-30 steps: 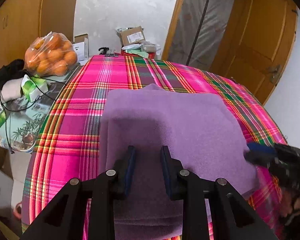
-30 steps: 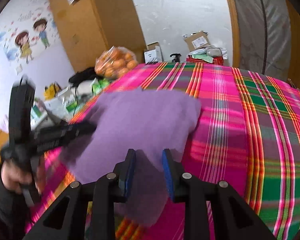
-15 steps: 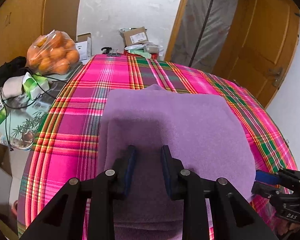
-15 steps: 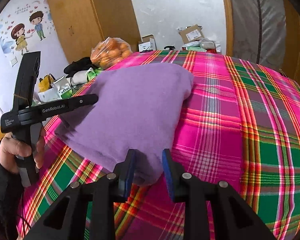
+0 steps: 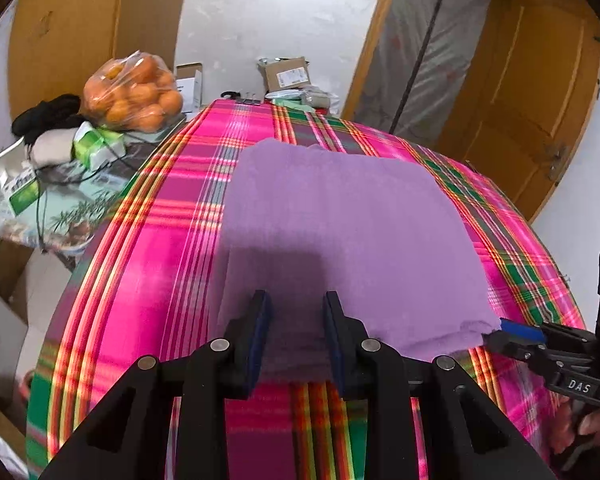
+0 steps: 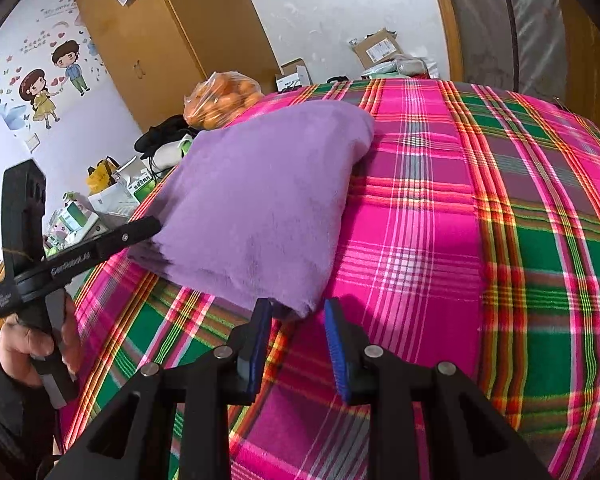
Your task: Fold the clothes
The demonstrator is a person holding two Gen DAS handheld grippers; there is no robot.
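Note:
A folded purple fleece cloth (image 5: 340, 216) lies flat on the pink plaid tablecloth (image 5: 160, 264). My left gripper (image 5: 296, 304) hovers over the cloth's near edge. Its jaws stand apart, the fabric shows in the gap, and the pads do not pinch it. In the right wrist view the same cloth (image 6: 268, 200) reaches its near corner between the blue pads of my right gripper (image 6: 298, 312), which is open and not pressing. Each gripper appears in the other's view: the right gripper (image 5: 500, 334) at the cloth's right corner, the left gripper (image 6: 152, 226) at its left corner.
A bag of oranges (image 5: 134, 94), green cartons (image 5: 96, 146) and cables crowd a side table left of the plaid table. Cardboard boxes (image 5: 286, 74) stand at the far end. A wooden door (image 5: 540, 100) is at the right. A hand (image 6: 24, 344) grips the left gripper's handle.
Both grippers have drawn back toward the cloth's near edge. The right gripper, which reached over the fabric a second ago, now sits at its corner. The cloth has settled flat.

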